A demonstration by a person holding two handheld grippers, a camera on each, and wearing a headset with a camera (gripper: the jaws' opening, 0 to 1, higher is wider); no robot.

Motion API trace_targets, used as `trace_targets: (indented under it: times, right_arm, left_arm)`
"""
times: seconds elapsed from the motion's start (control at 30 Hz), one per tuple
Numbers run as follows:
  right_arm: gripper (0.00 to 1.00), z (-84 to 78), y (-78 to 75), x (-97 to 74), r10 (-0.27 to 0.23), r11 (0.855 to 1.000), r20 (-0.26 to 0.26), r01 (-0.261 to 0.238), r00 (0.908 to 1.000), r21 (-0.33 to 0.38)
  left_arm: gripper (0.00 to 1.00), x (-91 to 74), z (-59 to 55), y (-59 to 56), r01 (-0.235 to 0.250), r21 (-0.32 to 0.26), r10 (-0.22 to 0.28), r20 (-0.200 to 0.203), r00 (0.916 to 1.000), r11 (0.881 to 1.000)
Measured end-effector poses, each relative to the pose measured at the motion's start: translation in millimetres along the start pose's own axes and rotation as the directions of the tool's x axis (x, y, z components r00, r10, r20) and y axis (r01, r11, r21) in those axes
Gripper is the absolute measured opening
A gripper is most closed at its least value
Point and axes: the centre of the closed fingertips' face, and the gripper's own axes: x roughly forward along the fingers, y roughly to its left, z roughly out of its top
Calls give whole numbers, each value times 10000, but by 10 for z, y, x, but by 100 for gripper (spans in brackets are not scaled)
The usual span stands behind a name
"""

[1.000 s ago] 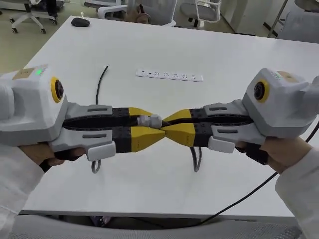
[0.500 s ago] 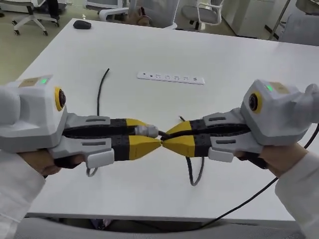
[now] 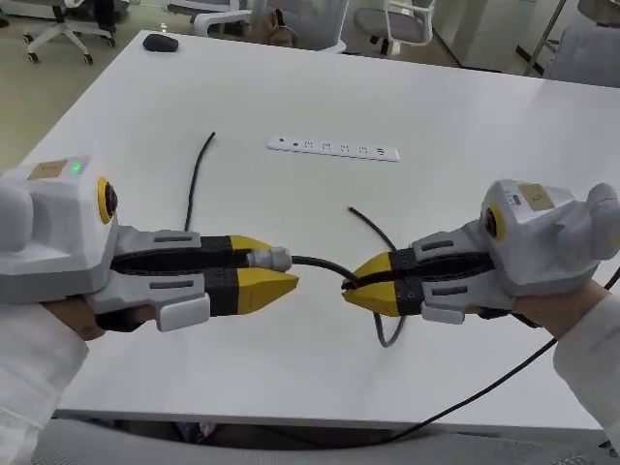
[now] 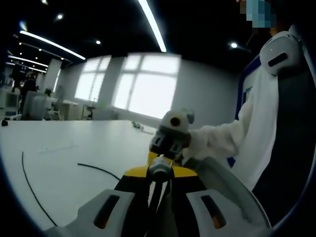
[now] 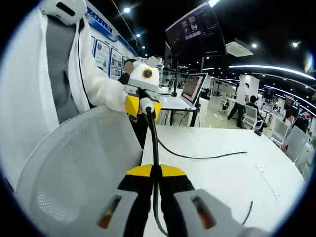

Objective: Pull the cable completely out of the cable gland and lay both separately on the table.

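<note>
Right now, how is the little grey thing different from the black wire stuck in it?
The cable gland is grey, short and stubby; the cable is black, long and thin, and it bends. The cable gland sits in the fingers of the left gripper; the cable is pinched by the right gripper. What they share: both are held up off the table, and they are joined, with the cable running into the cable gland.

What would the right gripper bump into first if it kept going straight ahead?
Probably the cable gland, held in the left gripper opposite. The right gripper points along the cable toward it, though the aim may be slightly off.
</note>
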Motion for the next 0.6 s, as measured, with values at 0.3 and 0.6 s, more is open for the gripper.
trace_targets:
  times: [0.3,0.6]
  right_arm:
    - [3,-427,-126,-158,-625,9971,-1001,664,9930,361]
    - [7,-305,-163,-184,-840,9898,-630,906,9945,1096]
  left_arm:
    - [17,-54,32,25,-92,-216,98,322,9994,9997]
    - [17,-58,26,23,-80,-217,88,362,9993,9997]
